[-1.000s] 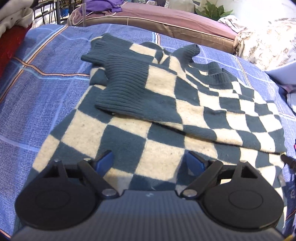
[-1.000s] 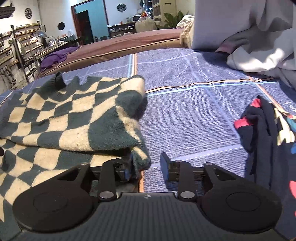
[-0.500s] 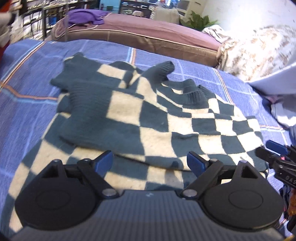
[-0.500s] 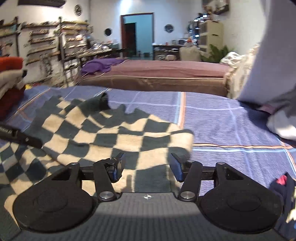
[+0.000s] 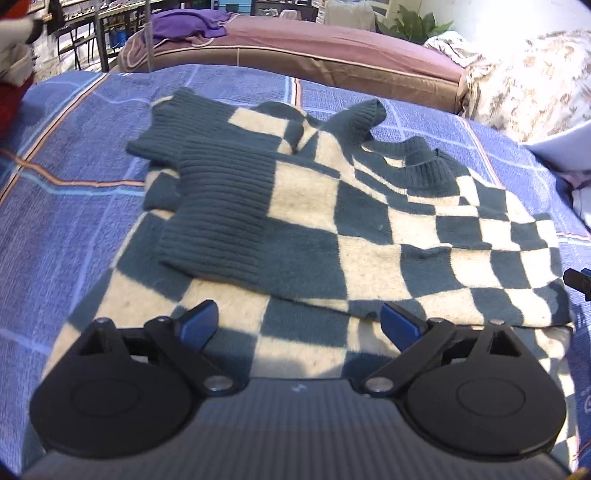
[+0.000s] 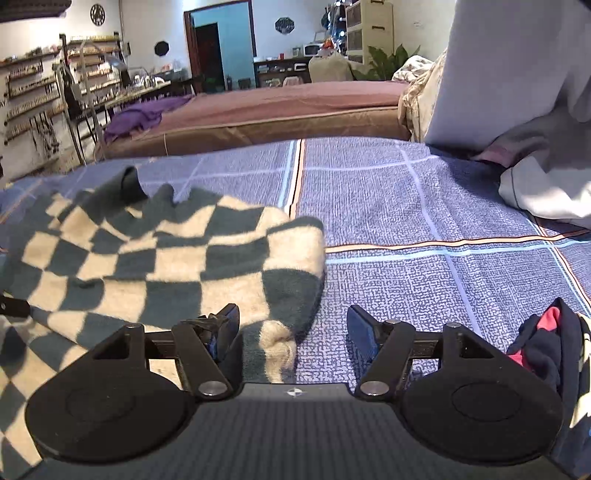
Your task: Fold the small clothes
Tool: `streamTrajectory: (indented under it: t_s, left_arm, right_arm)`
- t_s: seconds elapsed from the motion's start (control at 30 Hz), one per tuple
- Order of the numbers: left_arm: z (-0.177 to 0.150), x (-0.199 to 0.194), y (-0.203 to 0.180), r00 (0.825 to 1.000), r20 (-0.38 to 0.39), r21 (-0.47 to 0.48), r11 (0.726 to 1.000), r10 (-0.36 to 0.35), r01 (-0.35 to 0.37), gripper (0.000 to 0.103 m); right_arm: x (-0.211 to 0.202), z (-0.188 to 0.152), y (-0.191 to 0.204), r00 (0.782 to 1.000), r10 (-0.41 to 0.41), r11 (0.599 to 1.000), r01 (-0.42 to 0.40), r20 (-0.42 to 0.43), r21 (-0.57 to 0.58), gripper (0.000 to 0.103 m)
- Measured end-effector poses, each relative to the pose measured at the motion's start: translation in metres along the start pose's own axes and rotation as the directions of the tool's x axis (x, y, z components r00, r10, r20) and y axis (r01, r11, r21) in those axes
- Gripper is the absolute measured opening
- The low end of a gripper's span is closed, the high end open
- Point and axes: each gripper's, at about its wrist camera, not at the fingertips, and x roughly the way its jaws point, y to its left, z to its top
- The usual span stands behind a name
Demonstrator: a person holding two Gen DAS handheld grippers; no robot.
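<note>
A dark green and cream checked knit sweater (image 5: 332, 229) lies partly folded on the blue plaid bedspread (image 5: 74, 206), with its ribbed sleeves laid across the body. My left gripper (image 5: 299, 321) is open, low over the sweater's near edge, holding nothing. The sweater also shows in the right wrist view (image 6: 177, 258). My right gripper (image 6: 293, 325) is open at the sweater's right corner, with a fold of the knit lying between its jaws. A tip of the right gripper shows at the right edge of the left wrist view (image 5: 578, 280).
A dark garment with red and yellow patches (image 6: 546, 343) lies at the right on the bedspread. White and grey bedding (image 6: 535, 147) is piled at the far right. A brown mattress (image 5: 314, 48) with a purple cloth (image 5: 188, 22) lies beyond the bed.
My right gripper has moved right along the sweater's edge, and the folded corner now sits at its left finger. My left gripper has drawn back slightly. Both stay open.
</note>
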Motion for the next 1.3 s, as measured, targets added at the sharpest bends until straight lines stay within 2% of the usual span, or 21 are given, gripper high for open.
streamTrajectory:
  t_s: [0.13, 0.27, 0.37, 0.5, 0.6, 0.8, 0.9, 1.03, 1.17, 1.23, 1.27, 1.3]
  left_arm:
    - [-0.011, -0.025, 0.021, 1.000, 0.015, -0.020, 1.000, 0.014, -0.014, 0.098]
    - [-0.020, -0.048, 0.053, 0.991, 0.047, -0.040, 0.991, 0.128, -0.126, 0.099]
    - [-0.025, -0.055, 0.075, 0.983, 0.045, -0.073, 0.982, 0.180, -0.176, 0.100]
    - [-0.036, -0.062, 0.083, 0.989, 0.044, -0.127, 0.983, 0.139, -0.133, 0.100]
    - [-0.041, -0.062, 0.070, 0.994, 0.051, -0.106, 0.991, 0.093, -0.087, 0.100]
    - [-0.050, -0.049, 0.045, 0.998, 0.047, -0.057, 0.998, 0.044, -0.041, 0.100]
    - [-0.058, -0.040, 0.039, 0.999, 0.020, -0.024, 0.999, 0.032, -0.032, 0.102]
    - [-0.066, -0.042, 0.031, 0.996, 0.023, 0.050, 0.995, 0.089, -0.090, 0.103]
    - [-0.070, -0.050, 0.040, 0.997, 0.036, 0.007, 0.998, 0.067, -0.067, 0.103]
    - [-0.072, -0.053, 0.045, 0.997, 0.033, -0.019, 0.998, 0.067, -0.066, 0.103]
    - [-0.073, -0.055, 0.047, 0.997, 0.034, -0.023, 0.997, 0.071, -0.070, 0.103]
    - [-0.074, -0.057, 0.049, 0.997, 0.038, -0.025, 0.997, 0.073, -0.072, 0.103]
  right_arm:
    - [-0.015, 0.008, 0.011, 0.999, 0.049, 0.997, -0.047, 0.022, -0.064, 0.103]
    - [-0.008, 0.028, 0.027, 0.990, 0.139, 0.984, -0.140, -0.016, -0.112, 0.103]
    - [-0.004, 0.042, 0.052, 0.969, 0.243, 0.962, -0.246, -0.042, -0.117, 0.103]
    - [0.009, 0.058, 0.096, 0.908, 0.410, 0.908, -0.415, -0.084, -0.055, 0.103]
    - [0.027, 0.073, 0.138, 0.875, 0.467, 0.879, -0.475, -0.124, -0.039, 0.103]
    - [0.055, 0.099, 0.236, 0.844, 0.502, 0.837, -0.529, -0.190, -0.141, 0.103]
    - [0.065, 0.101, 0.281, 0.861, 0.463, 0.832, -0.504, -0.211, -0.232, 0.103]
    - [0.077, 0.094, 0.330, 0.887, 0.400, 0.808, -0.461, -0.232, -0.367, 0.103]
    - [0.096, 0.075, 0.368, 0.923, 0.291, 0.764, -0.382, -0.251, -0.521, 0.103]
    - [0.108, 0.070, 0.380, 0.944, 0.228, 0.753, -0.326, -0.238, -0.571, 0.098]
    - [0.113, 0.070, 0.380, 0.951, 0.209, 0.761, -0.303, -0.226, -0.574, 0.080]
    - [0.117, 0.072, 0.381, 0.956, 0.200, 0.773, -0.289, -0.215, -0.565, 0.043]
